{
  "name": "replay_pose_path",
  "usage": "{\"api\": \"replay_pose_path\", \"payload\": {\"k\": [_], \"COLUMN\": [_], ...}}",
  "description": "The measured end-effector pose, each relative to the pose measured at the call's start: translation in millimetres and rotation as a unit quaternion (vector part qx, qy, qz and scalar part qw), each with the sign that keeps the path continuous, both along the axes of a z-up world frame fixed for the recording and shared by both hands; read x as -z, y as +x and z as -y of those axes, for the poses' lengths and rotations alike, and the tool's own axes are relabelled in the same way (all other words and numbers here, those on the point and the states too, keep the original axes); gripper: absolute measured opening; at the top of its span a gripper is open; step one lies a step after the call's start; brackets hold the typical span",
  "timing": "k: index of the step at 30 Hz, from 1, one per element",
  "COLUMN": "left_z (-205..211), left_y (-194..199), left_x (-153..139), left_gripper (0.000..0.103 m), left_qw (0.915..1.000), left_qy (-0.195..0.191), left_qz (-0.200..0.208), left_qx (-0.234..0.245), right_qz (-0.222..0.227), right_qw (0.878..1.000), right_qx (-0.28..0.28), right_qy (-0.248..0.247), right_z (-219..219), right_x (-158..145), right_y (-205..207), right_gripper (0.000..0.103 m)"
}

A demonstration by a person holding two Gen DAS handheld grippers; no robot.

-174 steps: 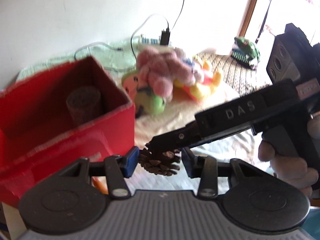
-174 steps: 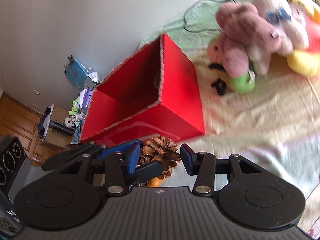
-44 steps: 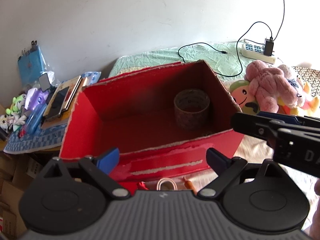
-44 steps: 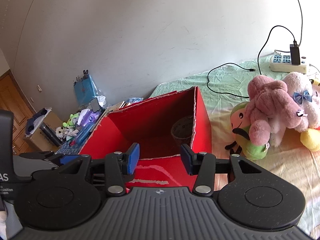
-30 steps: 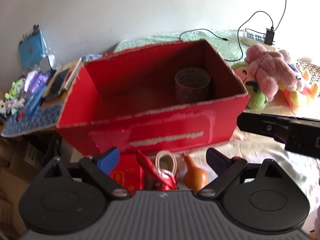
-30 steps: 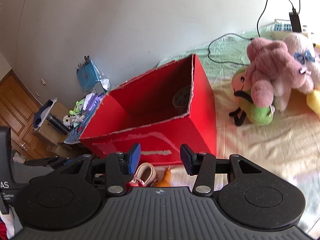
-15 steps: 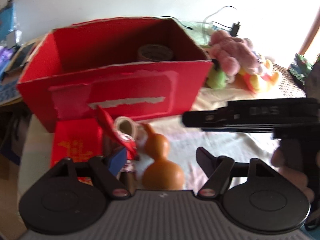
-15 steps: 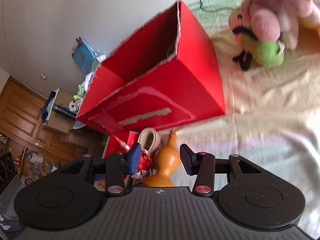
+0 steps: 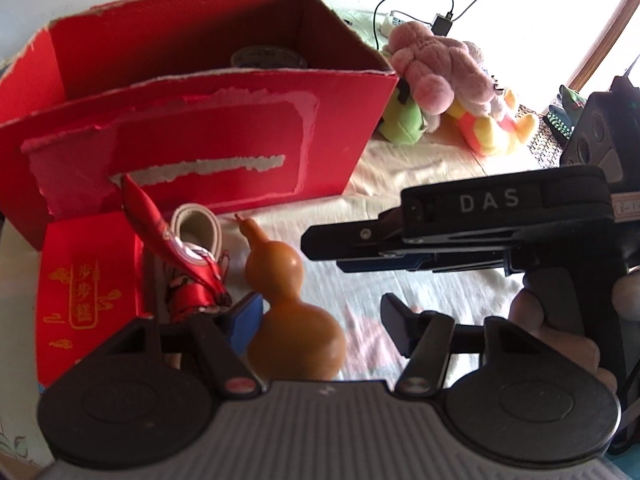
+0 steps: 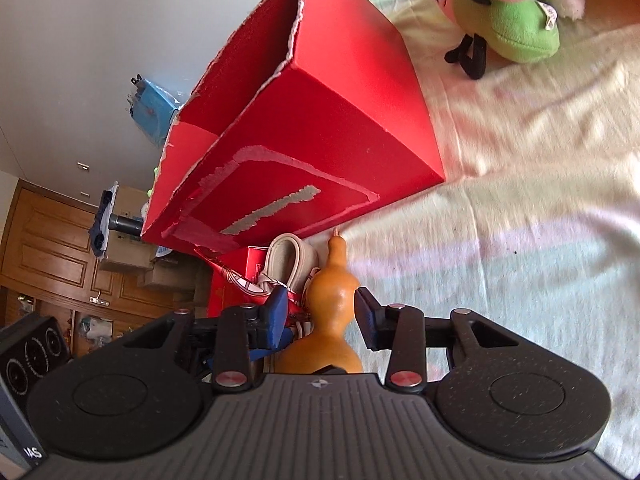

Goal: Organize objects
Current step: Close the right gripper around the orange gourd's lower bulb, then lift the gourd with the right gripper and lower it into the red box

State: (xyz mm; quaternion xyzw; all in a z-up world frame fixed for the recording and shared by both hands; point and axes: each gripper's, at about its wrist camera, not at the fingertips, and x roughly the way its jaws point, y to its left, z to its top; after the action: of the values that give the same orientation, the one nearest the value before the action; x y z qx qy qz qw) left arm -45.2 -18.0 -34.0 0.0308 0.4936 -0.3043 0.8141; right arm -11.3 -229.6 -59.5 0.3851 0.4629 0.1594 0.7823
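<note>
An orange-brown gourd (image 9: 294, 316) stands upright on the pale cloth in front of the red cardboard box (image 9: 208, 136). My left gripper (image 9: 320, 320) is open around the gourd's lower bulb, its blue left pad close beside it. My right gripper (image 10: 320, 314) is open too, its fingers either side of the gourd (image 10: 330, 304). I cannot tell whether any pad touches it. The right gripper's body (image 9: 492, 220) reaches in from the right in the left wrist view. A roll of tape (image 9: 268, 56) lies inside the box.
Left of the gourd lie a red satin pouch (image 9: 180, 264), a cream roll (image 9: 198, 228) and a small red packet with gold print (image 9: 86, 292). Plush toys (image 9: 444, 80) lie right of the box. A power strip and cables sit at the back.
Both grippers have dropped from above the box down to the gourd in front of it. The pine cone held 5.8 s ago is gone from view.
</note>
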Motion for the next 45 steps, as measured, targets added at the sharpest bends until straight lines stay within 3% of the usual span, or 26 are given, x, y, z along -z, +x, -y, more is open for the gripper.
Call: {"api": "replay_pose_path", "payload": {"k": [12, 20, 26, 33, 45], "left_z": [4.6, 11.2, 21.2, 25.2, 56.1], "left_y": [23.3, 32.4, 31.6, 36.1, 27.7], "left_x": [19.7, 28.5, 33.0, 33.2, 25.8], "left_gripper": [0.062, 0.053, 0.052, 0.051, 0.051], "left_qw": [0.999, 0.9982, 0.9978, 0.9975, 0.9938], "left_qy": [0.009, 0.024, 0.049, 0.046, 0.049], "left_qz": [-0.045, -0.054, -0.042, -0.05, -0.03], "left_qx": [0.0, 0.007, 0.017, 0.018, 0.095], "right_qz": [-0.027, -0.052, -0.057, -0.059, -0.061], "right_qw": [0.999, 0.997, 0.996, 0.996, 0.998], "right_qx": [-0.027, -0.055, -0.066, -0.07, -0.018], "right_qy": [-0.001, -0.012, -0.002, 0.002, 0.006], "right_z": [-3.7, -8.5, -7.8, -2.0, 26.2], "right_x": [11.7, 19.3, 21.4, 19.1, 9.2], "right_y": [12.8, 22.2, 26.1, 24.7, -2.0], "right_gripper": [0.041, 0.042, 0.04, 0.04, 0.04]}}
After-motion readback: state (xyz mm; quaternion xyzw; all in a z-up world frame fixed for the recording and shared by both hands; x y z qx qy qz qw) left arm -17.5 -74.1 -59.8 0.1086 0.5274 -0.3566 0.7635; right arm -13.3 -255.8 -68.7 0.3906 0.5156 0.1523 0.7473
